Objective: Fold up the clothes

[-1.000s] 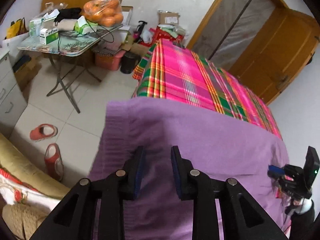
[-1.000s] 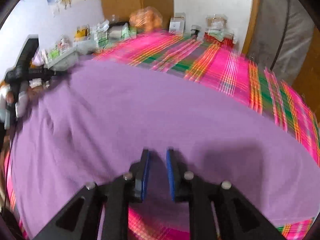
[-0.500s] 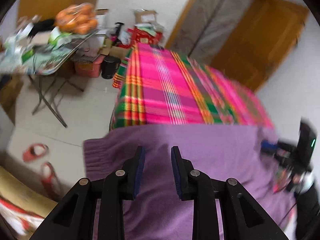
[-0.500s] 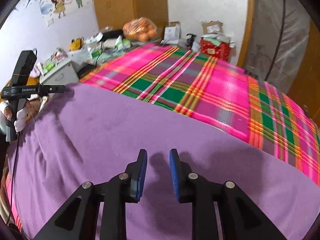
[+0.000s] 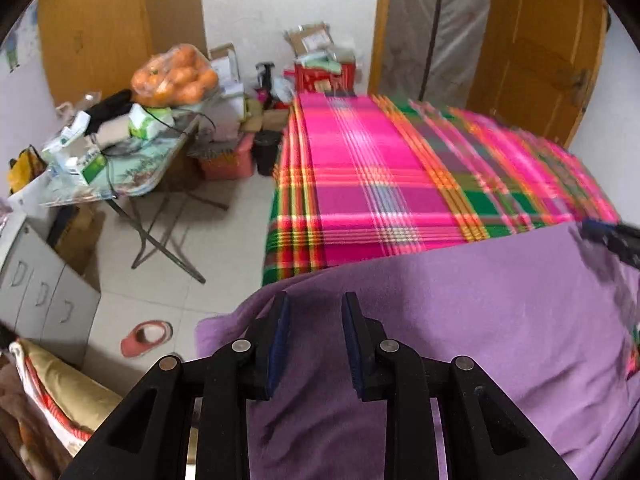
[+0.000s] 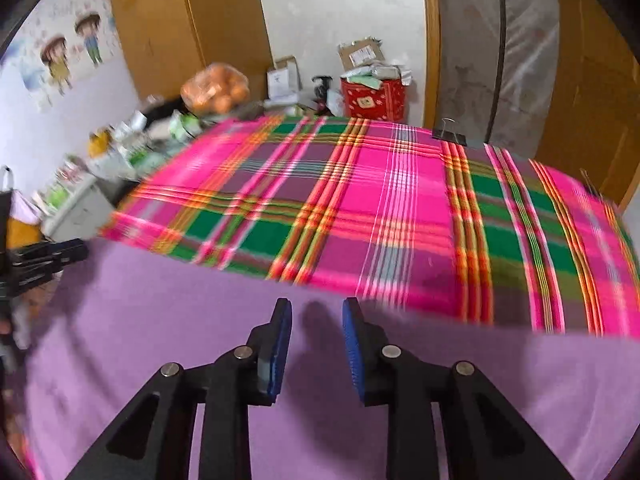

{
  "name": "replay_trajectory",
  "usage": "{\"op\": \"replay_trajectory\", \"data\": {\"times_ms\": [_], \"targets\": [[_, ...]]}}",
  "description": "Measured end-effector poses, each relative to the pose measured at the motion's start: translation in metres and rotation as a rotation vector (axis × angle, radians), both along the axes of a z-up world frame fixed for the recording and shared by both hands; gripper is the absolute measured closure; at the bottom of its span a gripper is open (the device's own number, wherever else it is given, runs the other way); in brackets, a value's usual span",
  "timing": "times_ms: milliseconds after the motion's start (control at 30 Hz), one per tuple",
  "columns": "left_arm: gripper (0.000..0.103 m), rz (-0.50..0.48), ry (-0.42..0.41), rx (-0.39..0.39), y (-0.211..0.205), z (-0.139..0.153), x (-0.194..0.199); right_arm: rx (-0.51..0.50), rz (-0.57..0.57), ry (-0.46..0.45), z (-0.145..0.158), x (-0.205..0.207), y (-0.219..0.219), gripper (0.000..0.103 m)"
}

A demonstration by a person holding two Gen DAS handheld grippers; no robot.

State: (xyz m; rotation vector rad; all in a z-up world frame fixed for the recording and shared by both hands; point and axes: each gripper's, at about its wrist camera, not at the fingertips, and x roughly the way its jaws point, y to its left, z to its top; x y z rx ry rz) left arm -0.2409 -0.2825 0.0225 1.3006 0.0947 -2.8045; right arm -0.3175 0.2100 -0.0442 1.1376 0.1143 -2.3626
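The purple garment (image 5: 480,320) lies flat on the plaid bed (image 5: 372,184), soft and limp. Left gripper (image 5: 312,340) gapes empty; right gripper (image 6: 316,344) is opening, empty. Pinch the hem at twelve o'clock.

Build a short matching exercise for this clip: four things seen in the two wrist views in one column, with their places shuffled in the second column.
Things:
1. purple garment
2. bag of oranges
3. red slipper
4. binder clip

Places:
A. on the tiled floor
B. at the far edge of the plaid cloth
C. spread on the near end of the plaid cloth
D. on the cluttered folding table

Pairs: 1-C, 2-D, 3-A, 4-B
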Motion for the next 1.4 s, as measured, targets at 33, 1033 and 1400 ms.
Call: {"op": "replay_trajectory", "data": {"times_ms": [33,1033,1400], "targets": [[0.076,-0.004,0.016,-0.001,0.003,0.007,0.011,-0.004,0.033,0.008,0.003,0.016,0.005,0.076],[0.075,-0.292,-0.002,0.055,0.154,-0.005,0.099,0.025,0.080,0.007,-0.020,0.125,0.028,0.073],[0.074,-0.159,0.023,0.148,0.125,-0.007,0.084,-0.151,-0.141,-0.047,-0.026,0.084,0.104,0.067]]}}
